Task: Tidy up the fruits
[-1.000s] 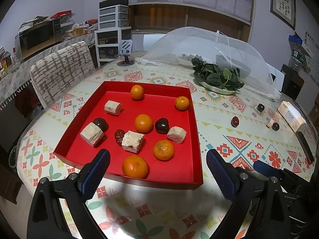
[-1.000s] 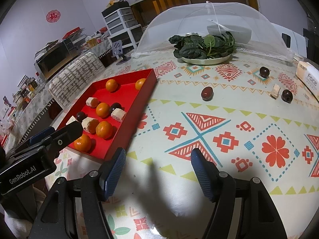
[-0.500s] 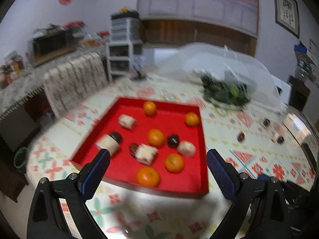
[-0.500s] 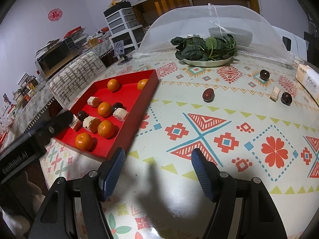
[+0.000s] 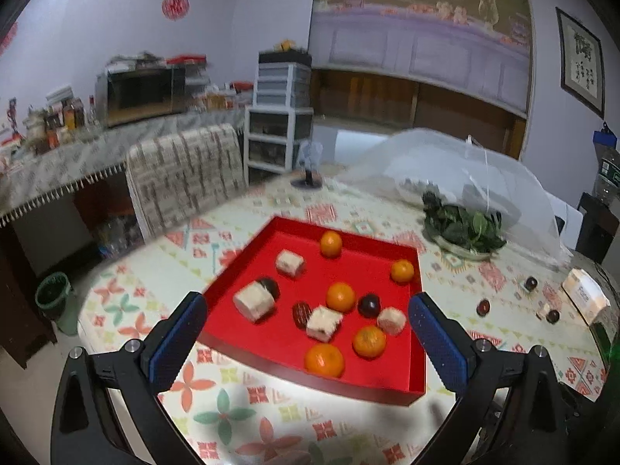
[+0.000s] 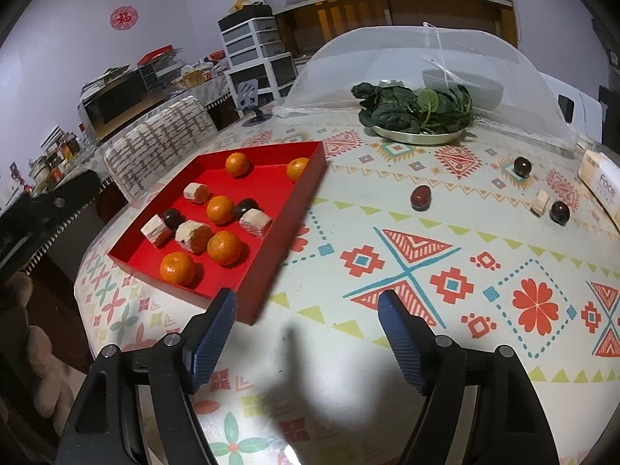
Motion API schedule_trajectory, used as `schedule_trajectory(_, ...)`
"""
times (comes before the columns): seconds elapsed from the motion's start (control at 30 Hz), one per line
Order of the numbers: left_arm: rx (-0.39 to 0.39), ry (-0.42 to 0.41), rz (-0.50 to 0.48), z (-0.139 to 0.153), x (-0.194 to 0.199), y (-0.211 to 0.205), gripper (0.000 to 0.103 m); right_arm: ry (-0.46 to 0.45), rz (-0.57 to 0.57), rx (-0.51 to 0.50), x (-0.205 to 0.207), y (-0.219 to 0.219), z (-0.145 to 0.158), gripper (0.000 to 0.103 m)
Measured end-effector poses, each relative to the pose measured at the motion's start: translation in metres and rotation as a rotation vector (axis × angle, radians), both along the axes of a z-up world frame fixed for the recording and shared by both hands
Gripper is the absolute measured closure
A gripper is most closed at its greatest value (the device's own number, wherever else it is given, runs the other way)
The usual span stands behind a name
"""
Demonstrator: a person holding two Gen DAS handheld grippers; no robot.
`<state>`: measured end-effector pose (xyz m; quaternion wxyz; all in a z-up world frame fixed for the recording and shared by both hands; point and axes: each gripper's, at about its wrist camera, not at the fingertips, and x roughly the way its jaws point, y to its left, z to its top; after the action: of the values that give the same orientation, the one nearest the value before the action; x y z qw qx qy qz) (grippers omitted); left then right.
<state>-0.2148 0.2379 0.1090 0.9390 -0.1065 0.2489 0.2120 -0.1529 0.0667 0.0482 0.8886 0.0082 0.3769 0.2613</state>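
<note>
Left gripper (image 5: 306, 333) and right gripper (image 6: 306, 333) both gape wide, empty, above the patterned table (image 6: 445, 271). Oranges (image 6: 177, 268) fill the shallow red tray (image 6: 267, 255); dark plums (image 6: 421, 197) lie right of it.

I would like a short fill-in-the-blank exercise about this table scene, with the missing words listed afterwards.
1. The red tray holds ____ oranges.
2. The number of dark round fruits lying on the tablecloth outside the tray is ____.
3. The plate of greens stands in front of a white mesh ____.
4. The fingers of the right gripper are apart and hold ____.

Missing words: five; three; cover; nothing
</note>
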Motion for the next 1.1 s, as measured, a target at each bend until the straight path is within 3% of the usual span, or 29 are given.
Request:
schedule_trajectory(0.17, -0.061, 0.086, -0.054, -0.017, 0.01, 0.001, 0.0, -0.001, 0.027, -0.02, -0.005, 0.01, -0.001, 0.023)
schedule_trajectory(0.33, -0.044, 0.157, -0.077, -0.031, 0.017, -0.003, 0.0, 0.004, 0.03, -0.032, -0.005, 0.014, -0.003, 0.023)
schedule_trajectory(1.1, -0.128, 0.181, -0.093, -0.045, 0.022, 0.015, 0.0, 0.018, 0.015, -0.085, 0.001, 0.022, -0.014, 0.022)
